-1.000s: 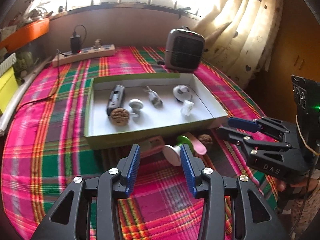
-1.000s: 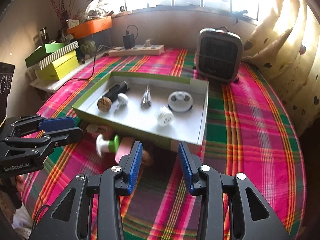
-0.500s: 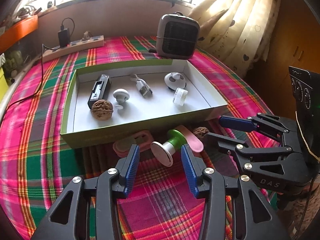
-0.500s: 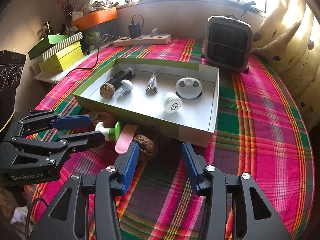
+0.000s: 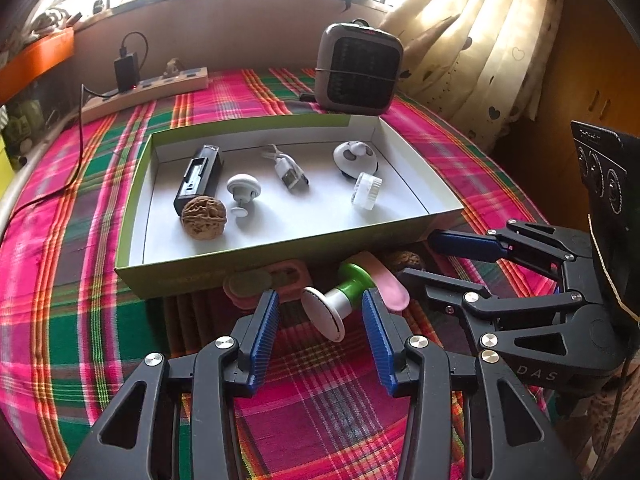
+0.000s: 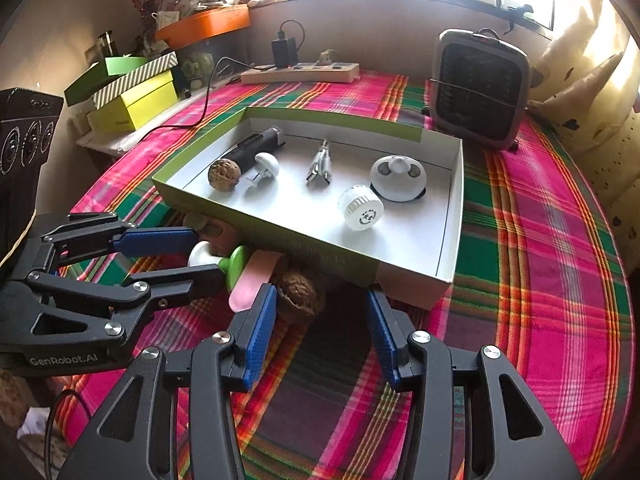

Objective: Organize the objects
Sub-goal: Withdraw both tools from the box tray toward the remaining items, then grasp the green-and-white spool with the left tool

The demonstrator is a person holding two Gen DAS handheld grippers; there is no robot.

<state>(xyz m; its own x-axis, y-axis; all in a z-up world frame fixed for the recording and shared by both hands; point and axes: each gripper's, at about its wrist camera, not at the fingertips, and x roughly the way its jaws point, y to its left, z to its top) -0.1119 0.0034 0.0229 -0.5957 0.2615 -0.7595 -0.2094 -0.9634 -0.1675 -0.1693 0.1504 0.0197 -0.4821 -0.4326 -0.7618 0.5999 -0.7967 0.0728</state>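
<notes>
A shallow green-rimmed box [image 5: 248, 260] [image 6: 448, 248] on the plaid cloth holds a walnut [image 5: 204, 216], a black device [image 5: 198, 178], a white knob [image 5: 243, 190], a USB plug [image 5: 290, 170], a round white gadget [image 5: 355, 157] and a white cap [image 5: 366, 191]. In front of the box lie a green-and-white spool [image 5: 340, 304] [image 6: 224, 262], a pink spoon-like piece [image 5: 384, 280] [image 6: 252, 280], a second walnut [image 6: 298, 294] and pink flat pieces [image 5: 268, 280]. My left gripper [image 5: 318, 320] is open, its fingers on either side of the spool. My right gripper [image 6: 322, 316] is open by the second walnut.
A grey fan heater [image 5: 358, 74] stands behind the box. A power strip [image 5: 148, 94] with a charger lies at the back left. Yellow and green boxes [image 6: 132, 96] sit on a side ledge. Curtains [image 5: 480, 60] hang on the right.
Both grippers have moved forward toward the objects in front of the box. The spool now sits between my left fingers; the walnut is nearer my right fingers.
</notes>
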